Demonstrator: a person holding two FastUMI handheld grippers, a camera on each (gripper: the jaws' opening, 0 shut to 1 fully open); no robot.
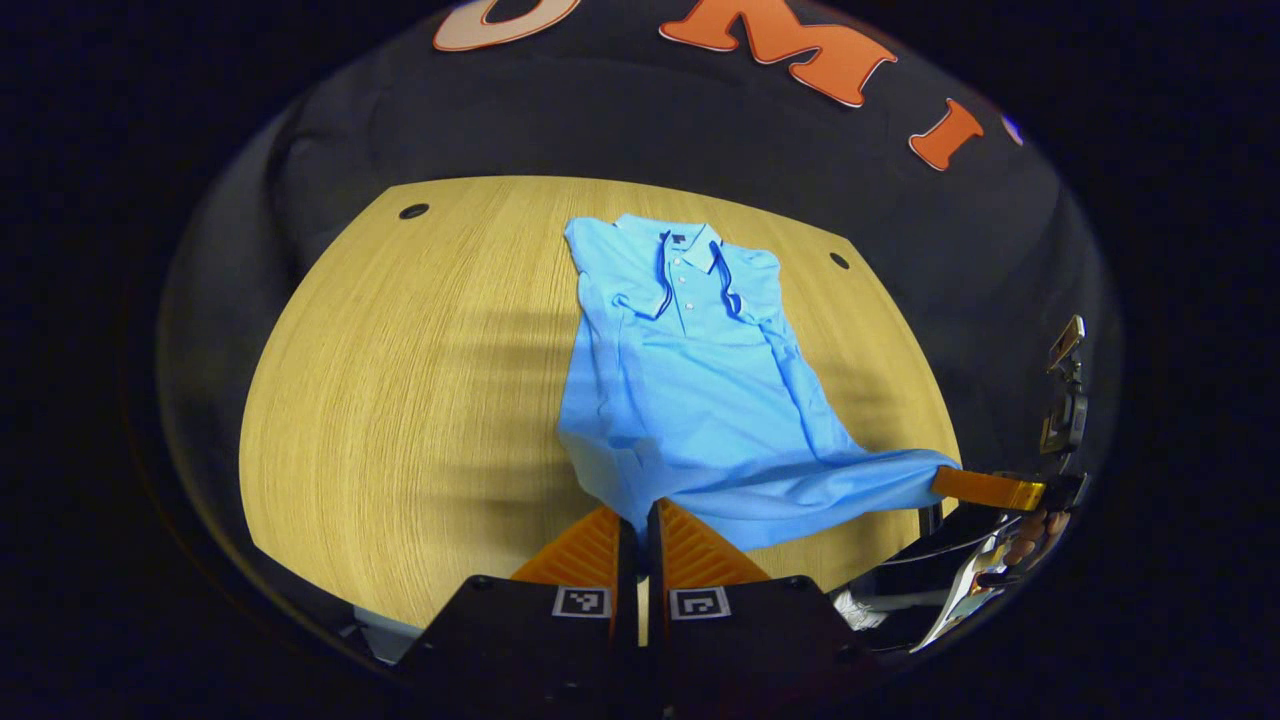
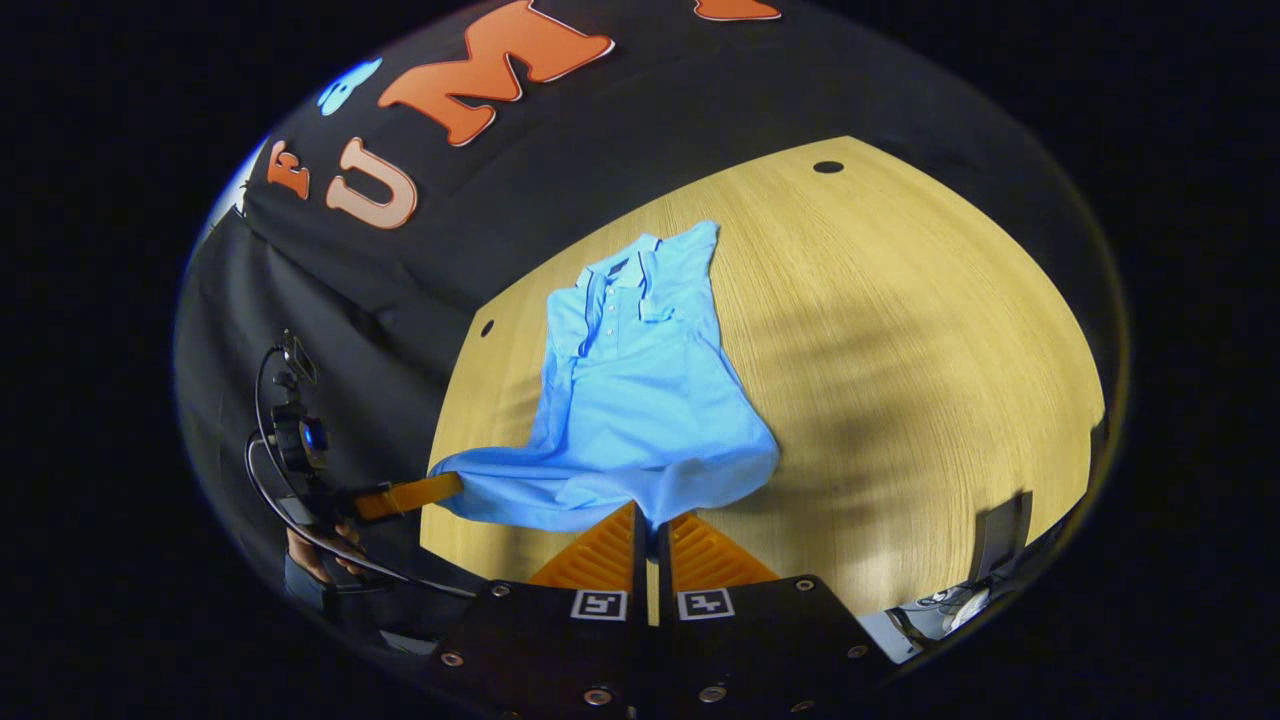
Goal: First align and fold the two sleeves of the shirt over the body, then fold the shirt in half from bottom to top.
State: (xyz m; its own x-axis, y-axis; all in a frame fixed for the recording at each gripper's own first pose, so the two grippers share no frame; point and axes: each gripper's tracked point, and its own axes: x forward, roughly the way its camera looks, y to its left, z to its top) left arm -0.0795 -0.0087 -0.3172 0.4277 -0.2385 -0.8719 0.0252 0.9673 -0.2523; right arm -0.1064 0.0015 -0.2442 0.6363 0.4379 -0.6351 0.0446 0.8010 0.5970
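Observation:
A light blue polo shirt (image 1: 690,370) lies face up on the wooden table (image 1: 400,400), collar at the far end, both sleeves folded in over the body. Its bottom hem is raised off the table and stretched between the two grippers. In the left gripper view, my left gripper (image 1: 640,520) is shut on the near hem corner, and my right gripper (image 1: 945,483) pinches the other hem corner at the right. In the right gripper view, the shirt (image 2: 640,390) runs away from my right gripper (image 2: 647,520), shut on the hem, with the left gripper (image 2: 455,485) gripping the hem at the left.
The table (image 2: 900,350) has bare wood on both sides of the shirt, and small dark holes (image 1: 413,211) (image 1: 839,261) near its far corners. A hand (image 1: 1035,535) holds the right gripper past the table's near edge. Black cloth wall stands behind the table.

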